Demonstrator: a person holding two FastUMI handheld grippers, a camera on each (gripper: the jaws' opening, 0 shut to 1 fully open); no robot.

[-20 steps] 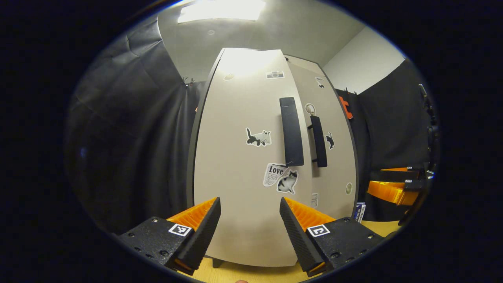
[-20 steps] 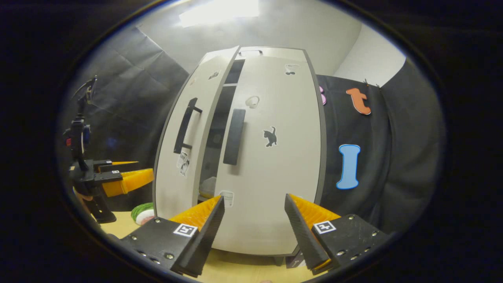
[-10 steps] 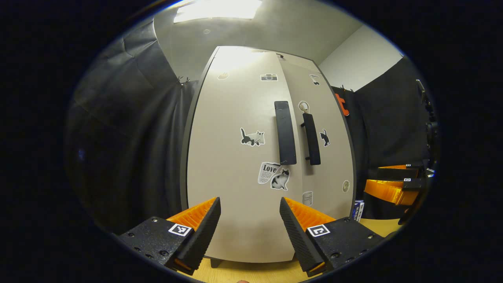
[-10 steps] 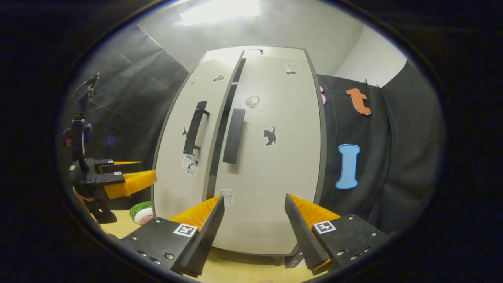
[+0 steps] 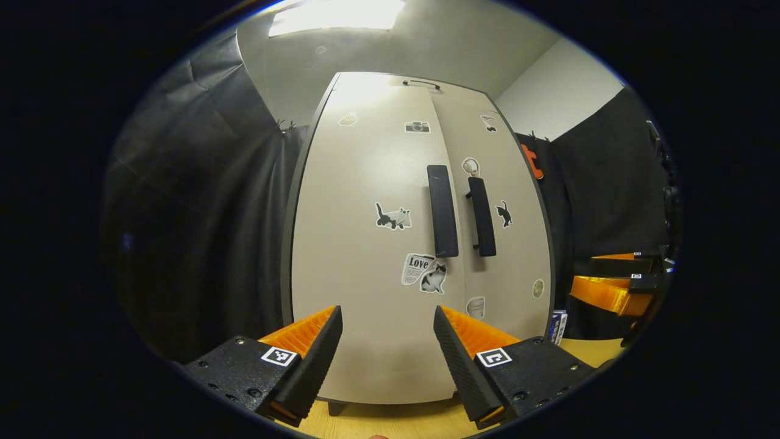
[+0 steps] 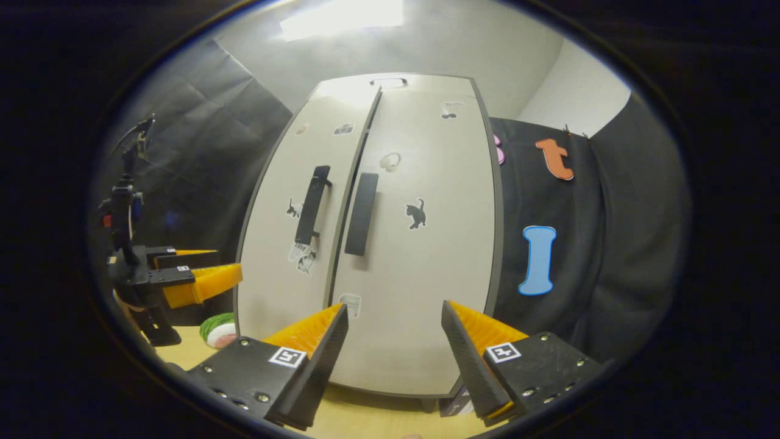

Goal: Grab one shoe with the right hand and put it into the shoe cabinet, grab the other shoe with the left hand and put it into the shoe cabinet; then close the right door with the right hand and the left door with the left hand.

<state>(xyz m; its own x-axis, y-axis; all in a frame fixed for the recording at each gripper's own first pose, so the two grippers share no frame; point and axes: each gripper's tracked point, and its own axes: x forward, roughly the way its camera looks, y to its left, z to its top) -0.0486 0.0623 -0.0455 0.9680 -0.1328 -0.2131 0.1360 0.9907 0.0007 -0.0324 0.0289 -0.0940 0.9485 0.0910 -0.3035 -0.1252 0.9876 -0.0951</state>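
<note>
Before the shoe cabinet (image 5: 365, 244), both doors shut

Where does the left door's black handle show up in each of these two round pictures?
Left gripper view: left door handle sits just right of centre, above the cat stickers.
Right gripper view: the same handle sits left of centre, seen at an angle.
Shared landmark: the seam between the two doors, beside it.
</note>
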